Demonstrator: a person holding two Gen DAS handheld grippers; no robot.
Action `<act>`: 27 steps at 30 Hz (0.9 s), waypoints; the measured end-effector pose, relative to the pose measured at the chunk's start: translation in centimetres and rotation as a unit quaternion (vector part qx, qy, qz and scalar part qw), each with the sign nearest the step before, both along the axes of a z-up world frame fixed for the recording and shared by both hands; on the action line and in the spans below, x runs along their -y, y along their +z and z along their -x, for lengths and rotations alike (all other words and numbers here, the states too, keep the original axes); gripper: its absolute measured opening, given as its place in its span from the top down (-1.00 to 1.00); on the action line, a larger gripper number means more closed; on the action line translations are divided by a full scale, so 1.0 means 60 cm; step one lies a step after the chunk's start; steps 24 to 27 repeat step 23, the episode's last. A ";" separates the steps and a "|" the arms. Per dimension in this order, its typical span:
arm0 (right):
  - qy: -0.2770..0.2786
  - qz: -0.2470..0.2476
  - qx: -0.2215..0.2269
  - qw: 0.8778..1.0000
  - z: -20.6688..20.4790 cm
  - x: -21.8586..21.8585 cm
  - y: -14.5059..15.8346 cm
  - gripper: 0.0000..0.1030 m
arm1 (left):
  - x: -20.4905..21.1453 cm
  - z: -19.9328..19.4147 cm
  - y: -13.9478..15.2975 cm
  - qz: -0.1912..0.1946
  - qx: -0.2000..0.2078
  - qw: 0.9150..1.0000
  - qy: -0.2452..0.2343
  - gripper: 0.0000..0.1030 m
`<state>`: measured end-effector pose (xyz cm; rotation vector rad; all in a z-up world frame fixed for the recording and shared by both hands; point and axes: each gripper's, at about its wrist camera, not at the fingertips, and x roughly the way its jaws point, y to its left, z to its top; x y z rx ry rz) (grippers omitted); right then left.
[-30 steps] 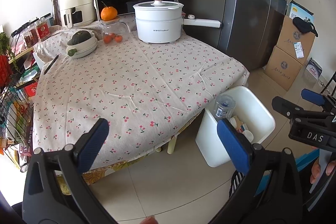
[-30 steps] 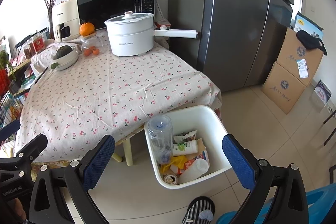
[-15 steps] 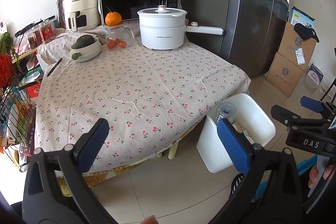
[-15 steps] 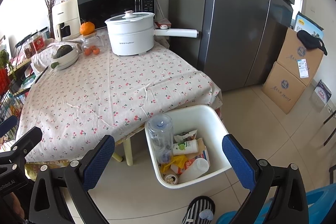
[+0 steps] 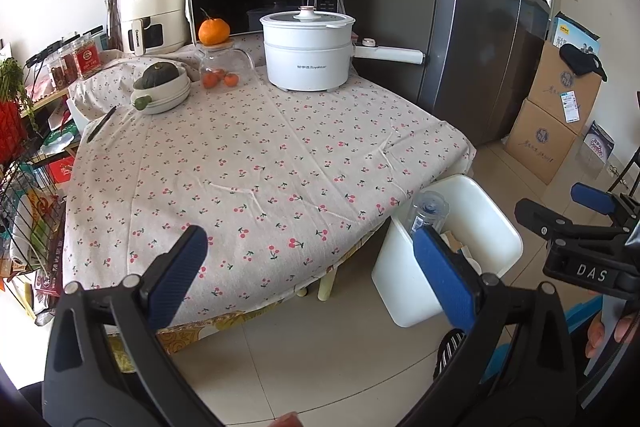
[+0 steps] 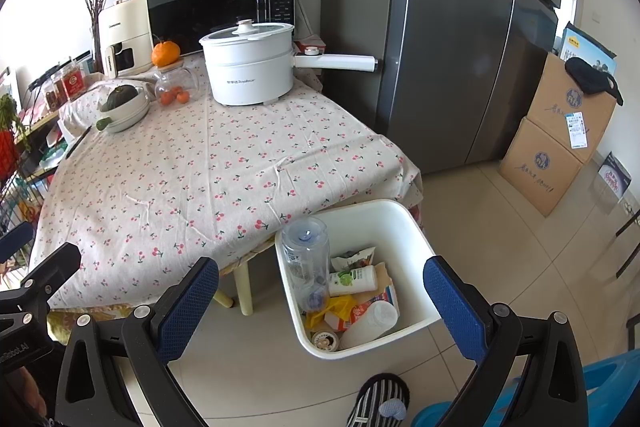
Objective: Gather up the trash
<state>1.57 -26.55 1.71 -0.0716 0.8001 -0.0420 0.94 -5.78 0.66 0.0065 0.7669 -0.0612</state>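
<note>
Both claws stand wide and hold nothing: my left claw (image 5: 308, 263) hangs off the near edge of the table (image 5: 256, 163), and my right claw (image 6: 320, 291) hangs just past the table's corner, above the floor.

Key relation: the white bin (image 6: 404, 223) lies directly ahead of and below my right claw, between its fingers in the right wrist view. From my left claw it lies ahead and to the right, partly hidden behind the right finger (image 5: 442, 277). My right claw is therefore the nearer one.

Trash, as seen from the right claw: a clear plastic bottle (image 6: 306, 259) stands leaning in the bin's near-left corner, long axis roughly upright; a small white bottle with a green label (image 6: 354, 281) lies on its side beside it, long axis running left to right; a second white bottle (image 6: 370, 323), a yellow wrapper (image 6: 338, 307) and a printed packet (image 6: 352, 259) fill the bottom.

Table ahead of both claws: a cherry-print cloth carrying a white cooking pot (image 6: 250, 67), a bowl with a squash (image 6: 122, 107) and a glass jar (image 6: 174, 87). I see no loose trash on it, so I judge collection to be finished or nearly so.
</note>
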 end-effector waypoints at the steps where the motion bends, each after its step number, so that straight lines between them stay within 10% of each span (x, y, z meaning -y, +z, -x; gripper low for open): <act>1: 0.000 0.000 0.000 1.000 0.000 0.000 0.000 -1.00 | 0.000 0.001 0.000 0.000 -0.001 1.000 0.000 -0.98; 27: 0.001 0.010 -0.006 1.000 0.000 -0.003 -0.015 -1.00 | -0.027 -0.010 -0.007 0.045 -0.014 0.999 0.000 -0.98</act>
